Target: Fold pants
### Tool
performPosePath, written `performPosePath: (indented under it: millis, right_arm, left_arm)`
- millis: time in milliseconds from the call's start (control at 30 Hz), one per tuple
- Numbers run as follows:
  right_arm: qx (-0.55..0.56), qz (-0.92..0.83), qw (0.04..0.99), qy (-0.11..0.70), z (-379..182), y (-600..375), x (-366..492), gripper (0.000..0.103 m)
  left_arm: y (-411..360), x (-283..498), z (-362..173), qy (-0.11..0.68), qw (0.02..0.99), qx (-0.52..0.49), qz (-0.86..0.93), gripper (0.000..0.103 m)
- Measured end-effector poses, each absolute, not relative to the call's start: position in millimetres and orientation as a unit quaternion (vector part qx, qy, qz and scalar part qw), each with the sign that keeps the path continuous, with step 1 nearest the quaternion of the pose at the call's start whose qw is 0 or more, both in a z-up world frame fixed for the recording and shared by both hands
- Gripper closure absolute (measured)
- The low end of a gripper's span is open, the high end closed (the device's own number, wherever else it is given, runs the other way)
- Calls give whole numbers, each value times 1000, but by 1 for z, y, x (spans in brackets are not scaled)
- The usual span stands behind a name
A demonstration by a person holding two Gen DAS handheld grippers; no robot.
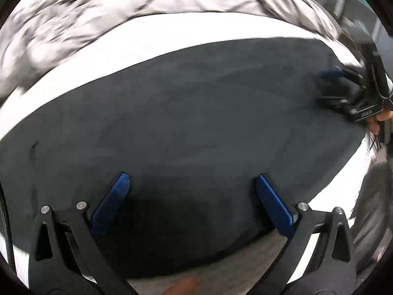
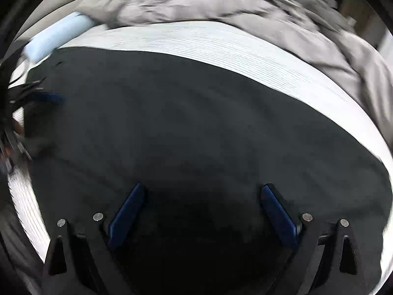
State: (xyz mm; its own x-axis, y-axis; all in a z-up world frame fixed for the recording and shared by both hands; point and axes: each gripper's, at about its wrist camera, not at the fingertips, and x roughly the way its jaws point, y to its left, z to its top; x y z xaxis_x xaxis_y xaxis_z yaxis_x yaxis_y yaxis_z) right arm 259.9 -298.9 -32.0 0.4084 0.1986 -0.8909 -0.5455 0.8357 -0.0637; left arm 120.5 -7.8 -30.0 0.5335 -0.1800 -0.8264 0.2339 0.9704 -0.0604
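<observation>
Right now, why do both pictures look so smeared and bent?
Left wrist view: fisheye lens bows the dark pants; the grey duvet and right gripper are motion-blurred. Right wrist view: same curving, blurred duvet, a dark shadow between the open fingers.

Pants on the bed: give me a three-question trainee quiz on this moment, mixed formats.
1. True or false: the left gripper is open above the dark pants.
2. What lies bunched beyond the pants? A) grey blanket B) towels C) jackets
3. Fill in: the right gripper is ____, holding nothing.

Key: 1 true; 2 A; 3 open.
</observation>
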Motion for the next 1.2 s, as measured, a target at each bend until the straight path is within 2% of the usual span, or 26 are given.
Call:
performPosePath:
  millis: [100,233,433,533,633,733,800,900,1033,1200]
  right_arm:
    - [-156,186,827,507,-29,-348,258,4]
    - [-139,151,845,493,-10,-367,251,4]
    - [-121,256,845,453,5,-278,231,4]
    - [-196,253,825,466,-25,-242,219,4]
    - [-196,254,831,454,-26,-265,214,5]
    - [-134,256,831,476,-24,-322,210,5]
    - [-173,198,839,476,-25,-339,201,5]
    - [-130,160,849,486,-12,-366,208,5]
    - [-104,178,874,440,19,-331,219,5]
    - [-166,242,840,456,1,-224,247,5]
  left_arm:
    - [17,108,-24,458,884,0,-97,1]
    - [5,117,-9,440,890,-29,-120,1]
    - [-38,169,-28,473,875,-4,-106,1]
    - [-28,175,-36,472,877,8,-89,1]
    - [3,156,-38,465,883,9,-55,1]
    - [29,141,-36,463,885,-5,-56,1]
    - [37,143,-31,467,883,-18,-50,1]
    - [52,151,-13,452,888,-61,-66,1]
    - [23,184,2,440,892,-60,-80,1]
    - [-16,231,-33,499,863,-34,-71,2]
